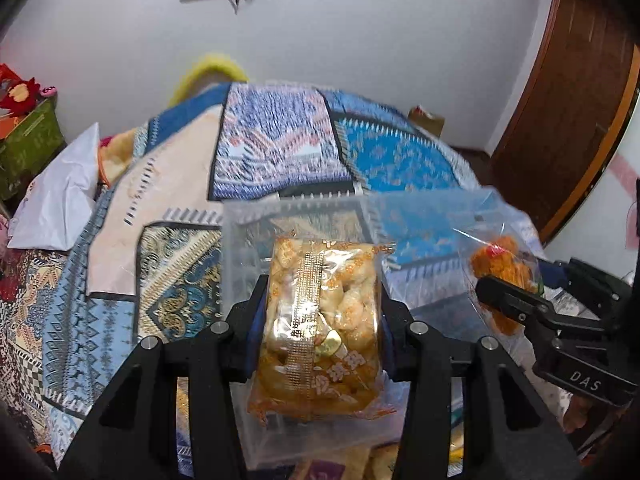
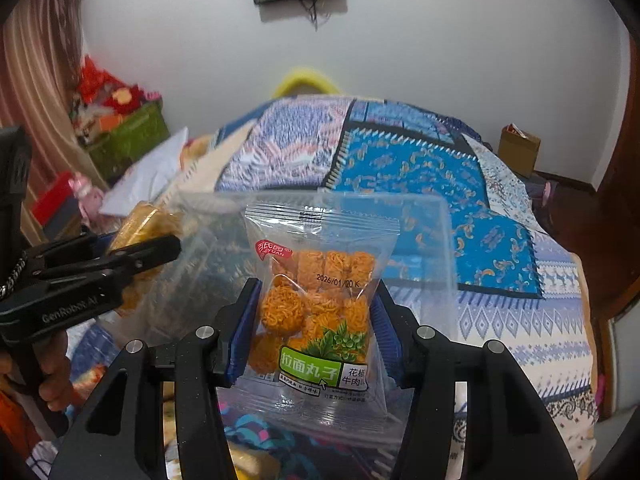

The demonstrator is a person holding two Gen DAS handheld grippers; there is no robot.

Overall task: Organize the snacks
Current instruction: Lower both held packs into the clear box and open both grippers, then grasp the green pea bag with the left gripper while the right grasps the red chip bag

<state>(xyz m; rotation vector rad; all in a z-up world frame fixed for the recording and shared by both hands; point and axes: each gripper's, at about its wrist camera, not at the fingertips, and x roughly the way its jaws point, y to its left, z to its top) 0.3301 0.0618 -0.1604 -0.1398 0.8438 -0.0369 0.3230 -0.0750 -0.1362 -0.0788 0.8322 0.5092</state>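
Observation:
My left gripper (image 1: 320,300) is shut on a golden snack packet (image 1: 320,320) of pale puffed pieces, held upright above a clear plastic box (image 1: 248,240) on the bed. My right gripper (image 2: 314,312) is shut on a clear packet of orange noodle balls (image 2: 316,304) with a green label, held over the same clear box (image 2: 436,248). In the left wrist view the right gripper (image 1: 516,304) and its orange packet (image 1: 500,256) show at the right. In the right wrist view the left gripper (image 2: 132,260) and its golden packet (image 2: 144,224) show at the left.
A patchwork blue quilt (image 1: 384,152) covers the bed. A white bag (image 1: 60,200) and a green crate (image 1: 28,144) lie at the left. A cardboard box (image 2: 518,148) and a wooden door (image 1: 560,120) are at the right. More packets (image 2: 256,460) lie below the grippers.

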